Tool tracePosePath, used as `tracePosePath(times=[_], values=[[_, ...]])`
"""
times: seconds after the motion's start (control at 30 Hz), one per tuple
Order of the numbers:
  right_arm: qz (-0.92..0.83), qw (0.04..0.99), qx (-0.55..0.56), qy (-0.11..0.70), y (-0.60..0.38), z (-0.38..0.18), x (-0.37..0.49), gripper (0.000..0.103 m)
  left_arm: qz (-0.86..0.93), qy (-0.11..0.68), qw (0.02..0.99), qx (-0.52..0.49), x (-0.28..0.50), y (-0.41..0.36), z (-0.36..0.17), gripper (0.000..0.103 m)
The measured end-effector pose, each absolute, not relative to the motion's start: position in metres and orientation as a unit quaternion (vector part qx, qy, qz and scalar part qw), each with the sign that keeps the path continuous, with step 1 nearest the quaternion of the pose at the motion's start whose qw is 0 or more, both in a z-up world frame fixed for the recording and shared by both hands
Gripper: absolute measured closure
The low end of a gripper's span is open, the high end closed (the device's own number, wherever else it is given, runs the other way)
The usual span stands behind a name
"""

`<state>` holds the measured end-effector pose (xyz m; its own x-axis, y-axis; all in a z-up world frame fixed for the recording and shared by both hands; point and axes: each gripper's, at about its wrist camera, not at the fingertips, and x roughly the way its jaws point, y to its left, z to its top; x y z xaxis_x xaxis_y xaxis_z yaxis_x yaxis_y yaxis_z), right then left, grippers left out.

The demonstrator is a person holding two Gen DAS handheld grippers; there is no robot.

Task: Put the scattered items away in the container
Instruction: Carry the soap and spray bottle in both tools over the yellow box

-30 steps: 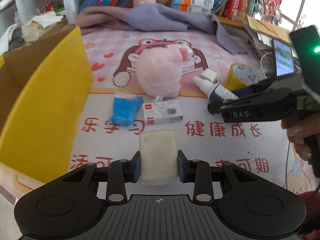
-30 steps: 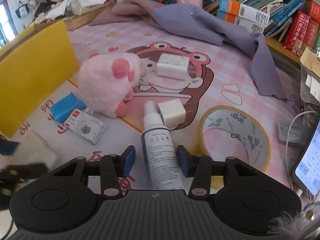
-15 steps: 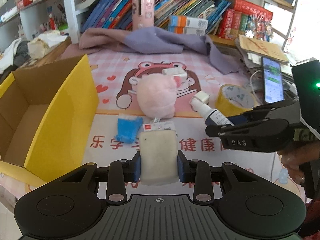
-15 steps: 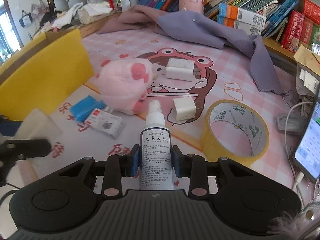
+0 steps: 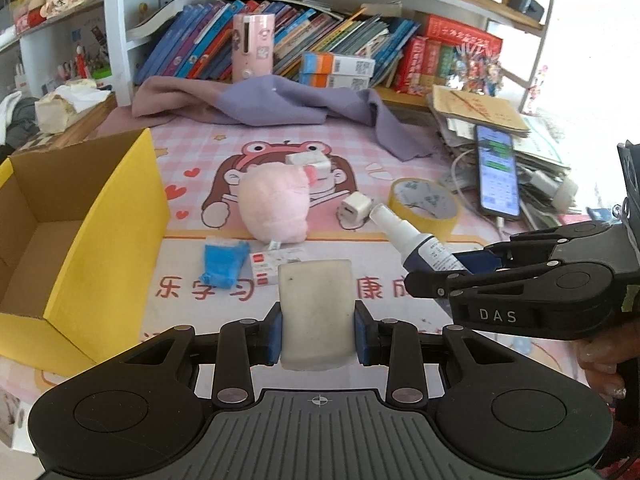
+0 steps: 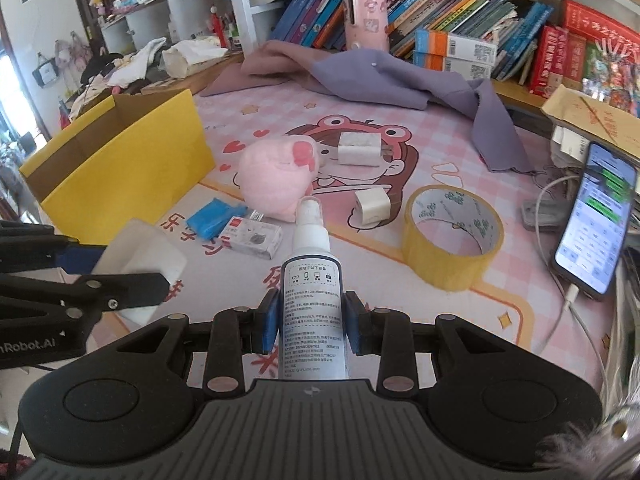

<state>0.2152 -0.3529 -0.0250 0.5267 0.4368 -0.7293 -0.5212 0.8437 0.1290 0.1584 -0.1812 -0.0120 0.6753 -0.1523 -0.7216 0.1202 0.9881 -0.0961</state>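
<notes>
left wrist: our left gripper (image 5: 316, 334) clamps the white sponge block (image 5: 315, 314) by its flanks, held above the mat, yellow box (image 5: 100, 232) to its left; looks soft and light | right wrist: our right gripper (image 6: 311, 326) pinches the spray bottle (image 6: 312, 300) mid-body, lifted; we judge it rigid, slick, so grip the label.

right gripper (image 6: 311, 326) clamped on spray bottle (image 6: 312, 292), nozzle forward | tape roll (image 6: 452, 236) ahead-right | plush (image 6: 276, 180) ahead-left | yellow box (image 6: 120, 164) far left | left gripper (image 6: 132, 276) left, holding white sponge (image 6: 140, 256)
</notes>
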Motion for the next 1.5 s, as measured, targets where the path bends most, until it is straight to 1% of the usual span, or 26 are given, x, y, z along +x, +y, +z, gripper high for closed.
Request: tracePosePath(times=[0.37,0.8,1.2,1.5], values=[[0.241,0.893,-0.061,0.375,-0.326,-0.004,0.163,0.072,-0.122,0.369,0.921,-0.025,0.122,-0.152,-0.003,0.071],[0.211,0.905,-0.08,0.36,-0.263,0.015,0.086,0.072,-0.153,0.339,0.927,-0.046,0.069,-0.08,0.008,0.072],[0.208,0.907,-0.07,0.36,-0.207,0.011,0.038,0.072,-0.153,0.334,0.929,-0.043,0.029,-0.024,0.008,0.072],[0.248,0.896,-0.077,0.361,-0.167,0.01,0.027,0.072,-0.115,0.339,0.932,-0.048,0.006,0.011,0.006,0.072]])
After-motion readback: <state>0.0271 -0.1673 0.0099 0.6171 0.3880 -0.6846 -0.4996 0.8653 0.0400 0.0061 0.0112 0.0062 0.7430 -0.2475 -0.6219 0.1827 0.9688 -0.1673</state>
